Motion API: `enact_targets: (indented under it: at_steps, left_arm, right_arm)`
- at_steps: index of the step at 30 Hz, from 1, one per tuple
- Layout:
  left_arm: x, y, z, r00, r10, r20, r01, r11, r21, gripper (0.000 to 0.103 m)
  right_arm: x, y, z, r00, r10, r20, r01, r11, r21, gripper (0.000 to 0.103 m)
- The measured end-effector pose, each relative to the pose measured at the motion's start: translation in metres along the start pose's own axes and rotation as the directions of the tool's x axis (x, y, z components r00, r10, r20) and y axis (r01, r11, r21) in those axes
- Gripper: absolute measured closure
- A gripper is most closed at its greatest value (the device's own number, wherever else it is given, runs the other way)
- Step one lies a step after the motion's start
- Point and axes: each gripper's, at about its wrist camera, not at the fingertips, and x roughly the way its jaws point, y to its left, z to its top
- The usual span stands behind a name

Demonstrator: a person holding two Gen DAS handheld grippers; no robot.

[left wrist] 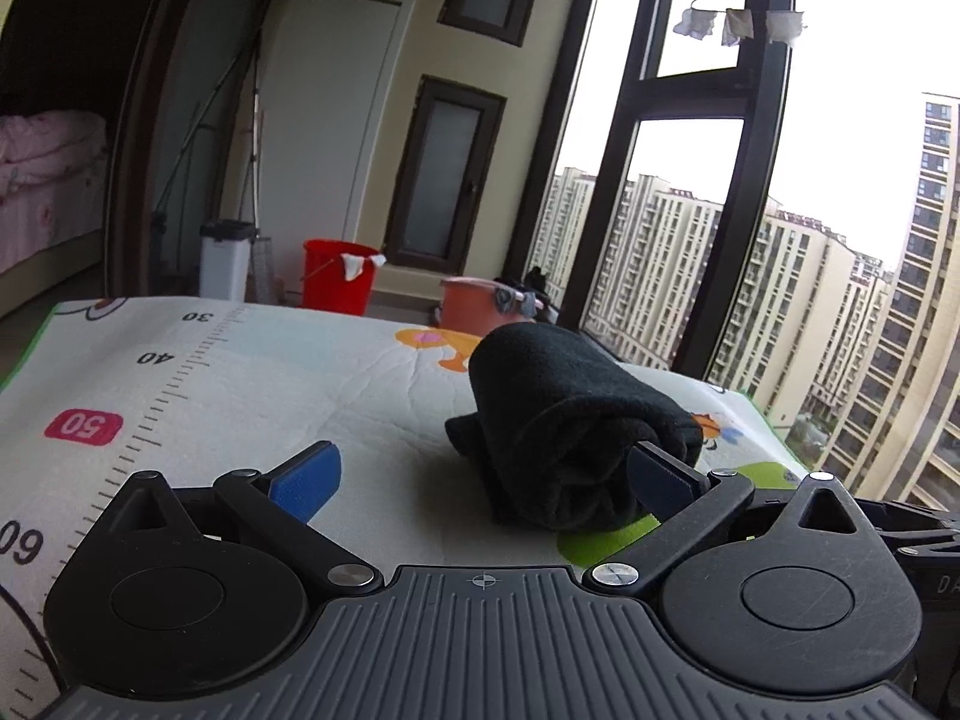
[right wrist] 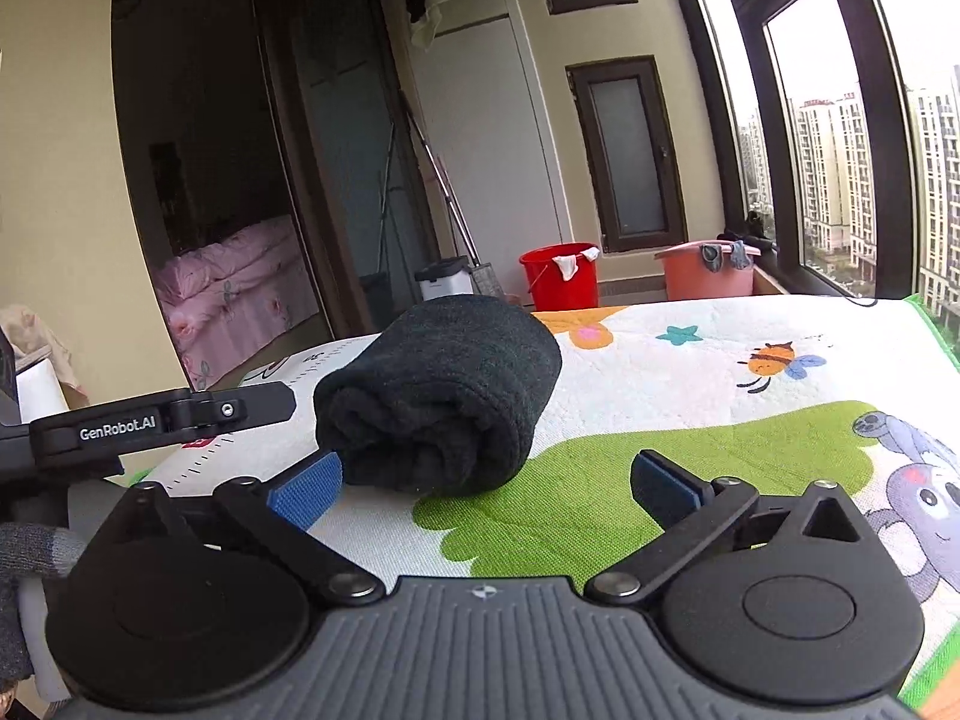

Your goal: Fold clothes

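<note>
Rolled, dark fleece garment [right wrist: 441,399] lying on the cartoon-printed play mat [right wrist: 690,372]. Left gripper [left wrist: 483,477] and right gripper [right wrist: 486,483] both spread wide, holding nothing, close to the roll. Best drawn back level and clear, without snagging the loose end.

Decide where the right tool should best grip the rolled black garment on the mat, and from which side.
Probably across the rolled black garment at its near spiral end, coming in level from the front. The right tool stands open, and the roll's rounded sides suit one pad on each flank.
</note>
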Motion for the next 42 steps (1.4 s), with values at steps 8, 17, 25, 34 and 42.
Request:
enact_targets:
  at_steps: [8,17,25,34,42]
  left_arm:
    - [-0.032,-0.031,-0.030,0.990,0.080,0.118,-0.095,0.987,0.131,0.000]
    - [-0.034,-0.044,-0.038,0.990,0.132,0.057,-0.139,0.980,0.140,0.000]
    - [-0.047,-0.054,-0.061,0.977,0.148,0.152,-0.180,0.959,0.219,0.000]
    - [-0.041,-0.051,-0.058,0.981,0.144,0.131,-0.168,0.967,0.194,0.000]
    - [-0.040,-0.044,-0.056,0.984,0.159,0.083,-0.170,0.974,0.148,0.000]
  right_arm:
    - [-0.027,0.009,-0.029,0.986,-0.077,0.150,0.077,0.997,0.003,0.000]
    - [-0.036,0.026,-0.050,0.985,-0.119,0.128,0.127,0.990,-0.056,0.000]
    - [-0.054,0.023,-0.063,0.962,-0.122,0.244,0.135,0.990,-0.036,0.000]
    - [-0.057,0.017,-0.069,0.960,-0.099,0.262,0.109,0.994,-0.027,0.000]
    - [-0.053,0.021,-0.067,0.967,-0.120,0.225,0.129,0.991,-0.024,0.000]
